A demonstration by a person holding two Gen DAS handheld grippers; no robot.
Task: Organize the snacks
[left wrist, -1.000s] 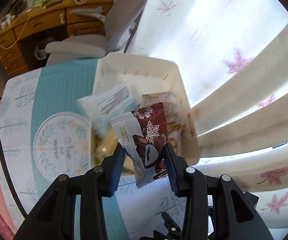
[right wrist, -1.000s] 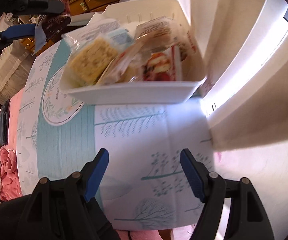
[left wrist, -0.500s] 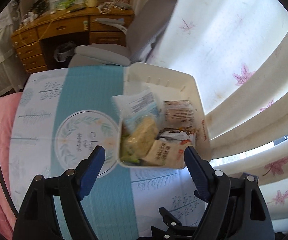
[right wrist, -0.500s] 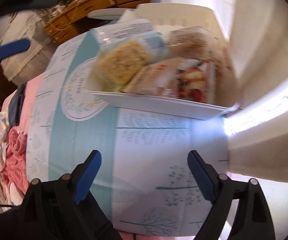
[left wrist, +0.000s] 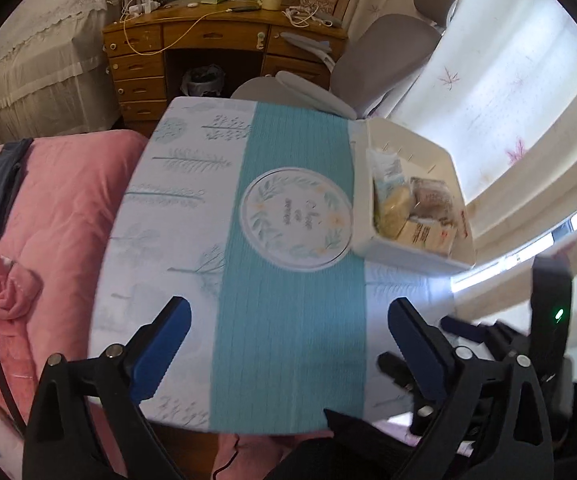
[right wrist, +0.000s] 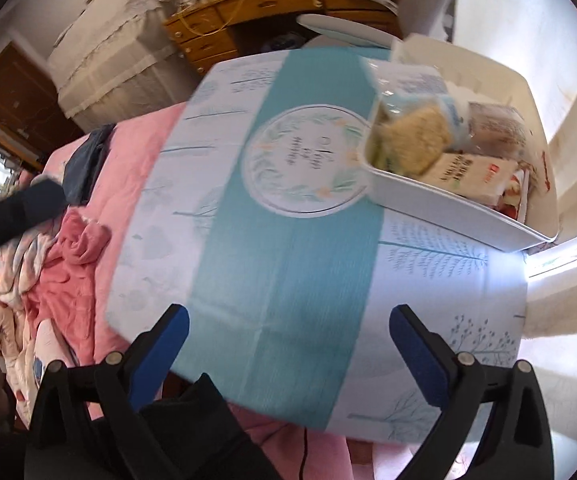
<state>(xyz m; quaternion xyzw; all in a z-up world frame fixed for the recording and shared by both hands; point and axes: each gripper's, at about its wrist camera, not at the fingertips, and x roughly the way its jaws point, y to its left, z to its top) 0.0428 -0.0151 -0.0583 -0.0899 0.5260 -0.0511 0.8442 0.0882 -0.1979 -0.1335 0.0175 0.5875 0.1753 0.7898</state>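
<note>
Left gripper and right gripper, blue-padded, black-framed: jaws of both were opening, spread wide with nothing between them, above the teal-and-white printed tablecloth. White rectangular plastic bin sat at the table's far right corner beside the cream curtain. Wrapped snack packets lay piled inside it.

Table stood in middle. Box sat on table's far right corner, snacks inside. Round emblem lay just left of box. Bed lay left of table. Desk stood far behind; chair between desk and table. Curtain hung right of box.
</note>
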